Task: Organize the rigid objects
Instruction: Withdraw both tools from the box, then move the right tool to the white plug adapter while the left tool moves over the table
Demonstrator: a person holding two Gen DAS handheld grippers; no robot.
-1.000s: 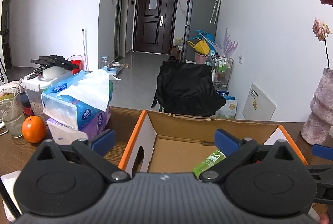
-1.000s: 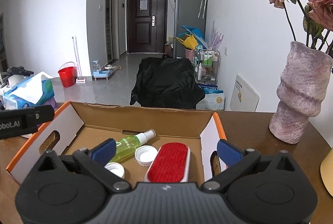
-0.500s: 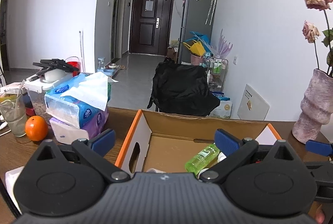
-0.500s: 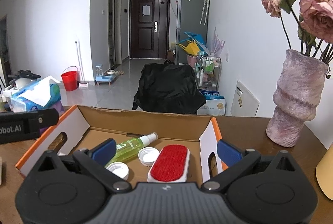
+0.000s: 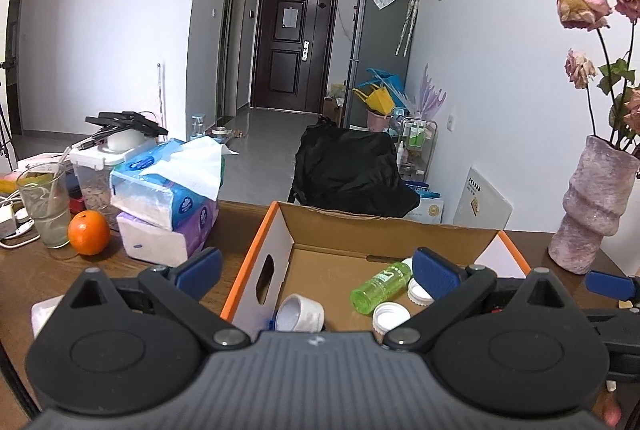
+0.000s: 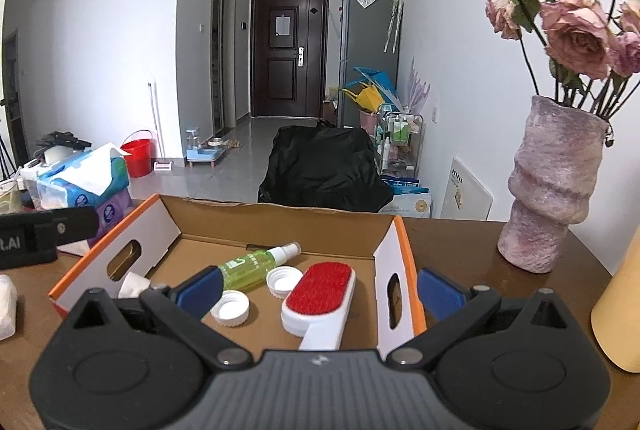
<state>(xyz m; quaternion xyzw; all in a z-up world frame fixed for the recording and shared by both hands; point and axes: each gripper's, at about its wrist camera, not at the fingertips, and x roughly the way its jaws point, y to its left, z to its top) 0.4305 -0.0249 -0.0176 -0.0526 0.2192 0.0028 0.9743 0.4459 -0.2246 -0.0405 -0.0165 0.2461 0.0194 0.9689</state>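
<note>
Both claws gape wide and empty: left claw (image 5: 316, 266) and right claw (image 6: 318, 288) hover at the near edge of the cardboard box (image 6: 280, 218) on the table (image 6: 472, 258). Inside lie green spray bottle (image 6: 256, 264), lint brush (image 6: 320, 300), two white caps (image 6: 230, 308). Judgement: keep clear of the walls; next loose item likely sits outside, left.

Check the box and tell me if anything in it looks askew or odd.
The green spray bottle lies on its side in the box, and two white caps sit loose, open side up. Nothing looks spilled or damaged.
</note>
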